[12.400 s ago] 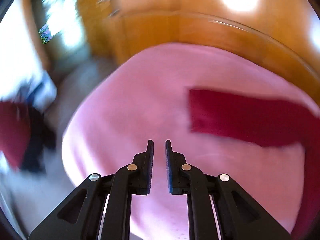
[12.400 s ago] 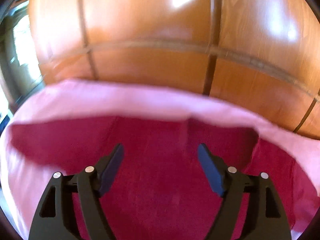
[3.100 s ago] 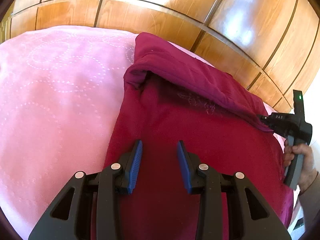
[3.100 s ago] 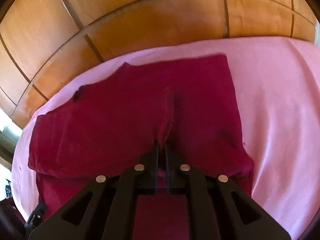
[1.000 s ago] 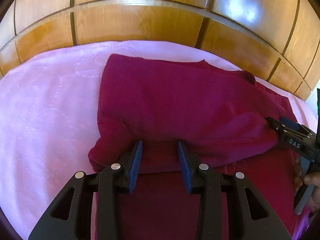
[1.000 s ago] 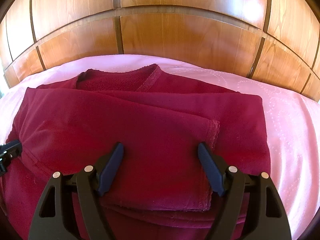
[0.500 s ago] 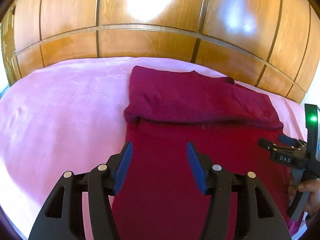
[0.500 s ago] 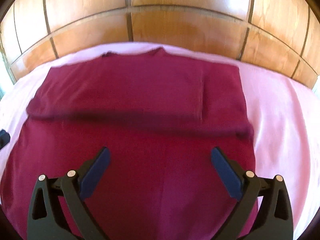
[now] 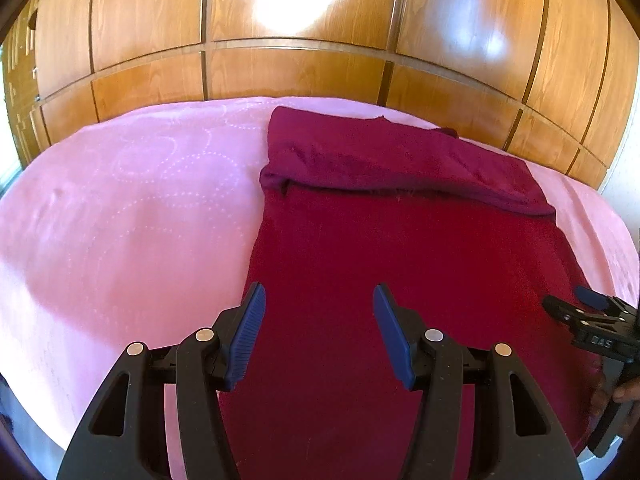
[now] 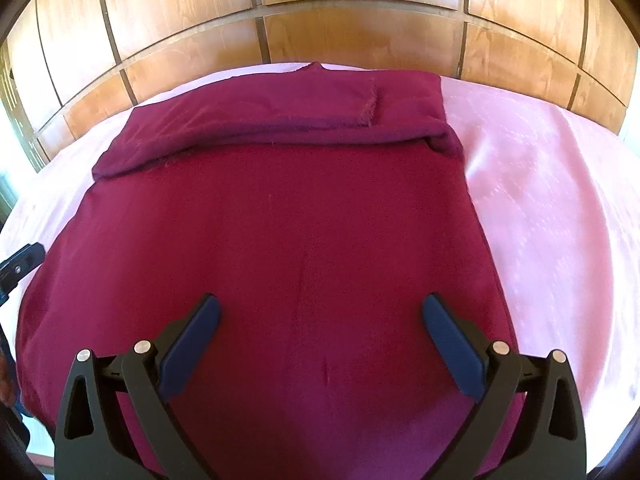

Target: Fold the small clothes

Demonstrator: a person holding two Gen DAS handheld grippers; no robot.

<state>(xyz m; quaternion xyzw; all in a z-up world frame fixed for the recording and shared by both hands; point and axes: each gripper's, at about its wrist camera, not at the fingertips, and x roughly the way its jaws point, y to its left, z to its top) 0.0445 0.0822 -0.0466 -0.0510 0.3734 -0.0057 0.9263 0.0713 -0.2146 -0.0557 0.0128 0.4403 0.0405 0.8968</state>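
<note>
The garment [image 10: 304, 216] lies flat on the bed [image 9: 132, 208], its far part already folded over toward the near side; the unfolded near part spreads under and ahead of both grippers. The left gripper's [image 9: 318, 336] fingers stand apart and empty over the cloth's left edge. The right gripper's [image 10: 320, 344] fingers have just been opening and gape wide with nothing between them. The cloth looks soft, light and limp, likely fleecy enough not to slip, so it should sag wherever unsupported. Best hold: pinch the near hem at its two corners, just below each pair of fingers.
</note>
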